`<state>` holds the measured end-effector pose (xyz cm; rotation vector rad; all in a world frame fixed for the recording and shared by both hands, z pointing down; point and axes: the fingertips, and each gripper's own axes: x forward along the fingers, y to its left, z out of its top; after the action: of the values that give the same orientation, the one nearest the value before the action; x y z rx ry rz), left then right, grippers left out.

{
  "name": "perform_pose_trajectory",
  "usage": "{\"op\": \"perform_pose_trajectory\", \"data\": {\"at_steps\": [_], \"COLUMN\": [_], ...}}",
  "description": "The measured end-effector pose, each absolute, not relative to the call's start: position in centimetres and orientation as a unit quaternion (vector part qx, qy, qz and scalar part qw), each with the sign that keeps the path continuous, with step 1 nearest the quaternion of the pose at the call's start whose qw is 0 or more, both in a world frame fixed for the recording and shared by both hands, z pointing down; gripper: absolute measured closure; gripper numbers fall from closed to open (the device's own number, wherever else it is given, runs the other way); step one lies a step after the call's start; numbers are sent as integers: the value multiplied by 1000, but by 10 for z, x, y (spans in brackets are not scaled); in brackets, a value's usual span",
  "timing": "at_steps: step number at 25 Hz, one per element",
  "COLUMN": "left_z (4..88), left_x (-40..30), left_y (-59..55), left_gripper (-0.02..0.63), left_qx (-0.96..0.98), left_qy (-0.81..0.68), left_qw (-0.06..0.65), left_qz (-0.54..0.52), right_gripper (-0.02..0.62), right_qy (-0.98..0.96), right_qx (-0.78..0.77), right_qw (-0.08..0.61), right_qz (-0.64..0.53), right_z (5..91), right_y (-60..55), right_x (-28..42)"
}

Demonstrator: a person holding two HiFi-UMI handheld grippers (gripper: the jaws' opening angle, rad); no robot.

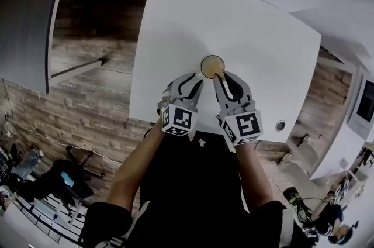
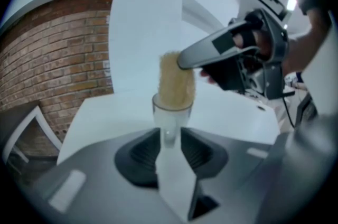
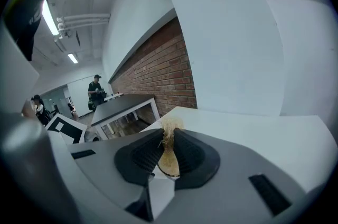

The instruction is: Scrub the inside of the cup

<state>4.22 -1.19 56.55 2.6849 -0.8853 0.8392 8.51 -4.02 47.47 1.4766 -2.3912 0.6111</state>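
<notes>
A clear glass cup [image 1: 212, 66] stands upright on the white table [image 1: 245, 13], close to its near edge. A straw-coloured fibrous sponge [image 2: 177, 83] sticks down into the cup [image 2: 171, 117], its top above the rim. My right gripper [image 1: 219, 78] is shut on the sponge [image 3: 169, 157], reaching in from the right. My left gripper [image 1: 196, 82] is at the cup's near left side. In the left gripper view its jaws [image 2: 170, 136] stand apart with the cup's lower part showing in the gap, and I see no pad pressing on the glass.
A small round grommet [image 1: 280, 125] sits in the table near its right corner. A dark grey table [image 1: 35, 19] stands to the left over a brick-patterned floor. An office chair [image 1: 70, 176] is behind me on the left. People stand far off [image 3: 96, 92].
</notes>
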Motion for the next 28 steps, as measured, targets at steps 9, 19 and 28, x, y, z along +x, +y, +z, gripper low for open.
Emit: {"op": "perform_pose_trajectory", "data": {"at_steps": [9, 19, 28], "left_z": [567, 568, 566], "left_x": [48, 50, 47], "left_y": [-21, -21, -22], "left_gripper": [531, 532, 532], "left_qx": [907, 906, 904], "left_qy": [-304, -305, -310], "left_qw": [83, 79, 78], "left_qz": [279, 284, 283], "right_gripper": [546, 548, 551], "right_qy": [-819, -796, -763], "right_qx": [471, 408, 330], "right_qw": [201, 313, 423], "right_qz": [260, 318, 361], "right_z": [512, 537, 559], "right_y": [-43, -45, -46], "right_x": [74, 65, 60]}}
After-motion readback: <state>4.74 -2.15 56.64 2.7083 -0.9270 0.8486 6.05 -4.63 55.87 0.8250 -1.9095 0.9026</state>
